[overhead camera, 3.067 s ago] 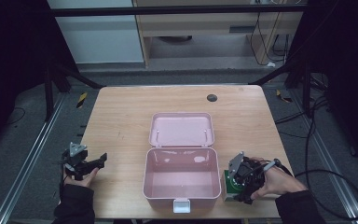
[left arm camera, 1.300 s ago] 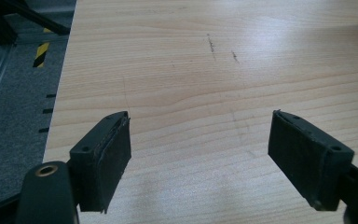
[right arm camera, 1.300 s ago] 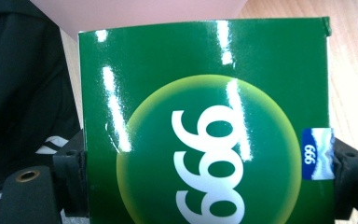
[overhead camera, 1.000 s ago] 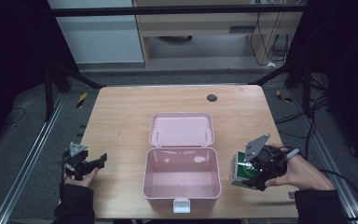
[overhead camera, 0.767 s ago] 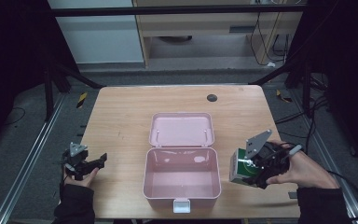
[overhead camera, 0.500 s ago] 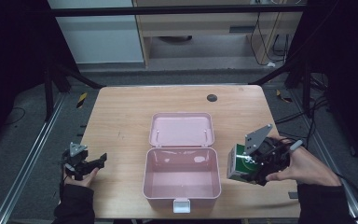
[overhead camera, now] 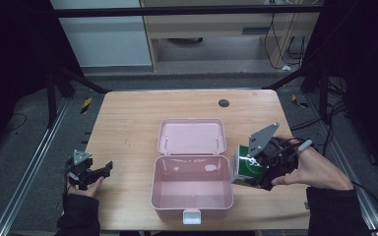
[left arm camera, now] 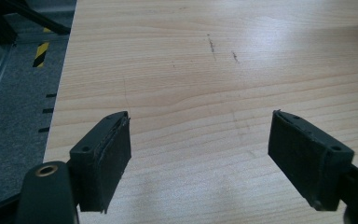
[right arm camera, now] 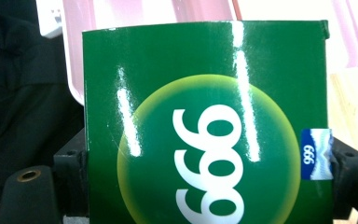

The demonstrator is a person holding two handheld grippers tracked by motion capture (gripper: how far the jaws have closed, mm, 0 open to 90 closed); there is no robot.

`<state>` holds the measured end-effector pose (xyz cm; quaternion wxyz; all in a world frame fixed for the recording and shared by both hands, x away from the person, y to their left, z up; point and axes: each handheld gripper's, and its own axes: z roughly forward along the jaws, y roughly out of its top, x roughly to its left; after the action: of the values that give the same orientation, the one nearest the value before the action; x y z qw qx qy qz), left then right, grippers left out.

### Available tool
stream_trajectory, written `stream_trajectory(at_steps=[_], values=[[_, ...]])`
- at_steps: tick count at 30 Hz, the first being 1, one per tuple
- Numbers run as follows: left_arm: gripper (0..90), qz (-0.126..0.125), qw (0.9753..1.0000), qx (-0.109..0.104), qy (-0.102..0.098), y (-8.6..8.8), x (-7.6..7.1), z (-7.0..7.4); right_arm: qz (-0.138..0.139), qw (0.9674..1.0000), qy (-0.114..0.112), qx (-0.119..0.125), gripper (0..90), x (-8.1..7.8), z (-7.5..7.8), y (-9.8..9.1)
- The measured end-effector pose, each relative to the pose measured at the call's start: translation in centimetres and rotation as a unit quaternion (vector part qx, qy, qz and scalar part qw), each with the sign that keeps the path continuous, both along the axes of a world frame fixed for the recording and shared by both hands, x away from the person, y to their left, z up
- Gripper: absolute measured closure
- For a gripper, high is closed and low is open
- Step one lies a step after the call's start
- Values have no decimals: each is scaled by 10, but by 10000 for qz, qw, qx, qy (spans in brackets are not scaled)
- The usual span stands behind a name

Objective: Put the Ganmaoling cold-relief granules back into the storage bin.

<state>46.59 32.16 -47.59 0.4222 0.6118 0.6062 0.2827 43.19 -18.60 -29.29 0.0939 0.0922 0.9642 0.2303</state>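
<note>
Between the right gripper's (overhead camera: 250, 169) fingers (right arm camera: 349, 165) sits a green box (overhead camera: 243, 168), clamped on both sides and lifted off the bench (overhead camera: 128, 123) since a second ago, now at the lower right of the frame beside the open pink case (overhead camera: 192, 189); it looks bound for the case. At lower left the left gripper (overhead camera: 101, 171) rests spread wide, holding nothing. Most of the box's print is cut off or hidden

Lab or workshop: wooden table (overhead camera: 128, 123) on metal rails (overhead camera: 24, 177), dangling cables (overhead camera: 288, 34) (dark surroundings).
</note>
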Motion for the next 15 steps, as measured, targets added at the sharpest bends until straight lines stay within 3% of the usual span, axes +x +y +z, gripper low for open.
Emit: stream_trajectory(at_steps=[15], values=[[203,2,10000,4,-6,0,0,0,215,9998,29,-5,159,4,12,37]])
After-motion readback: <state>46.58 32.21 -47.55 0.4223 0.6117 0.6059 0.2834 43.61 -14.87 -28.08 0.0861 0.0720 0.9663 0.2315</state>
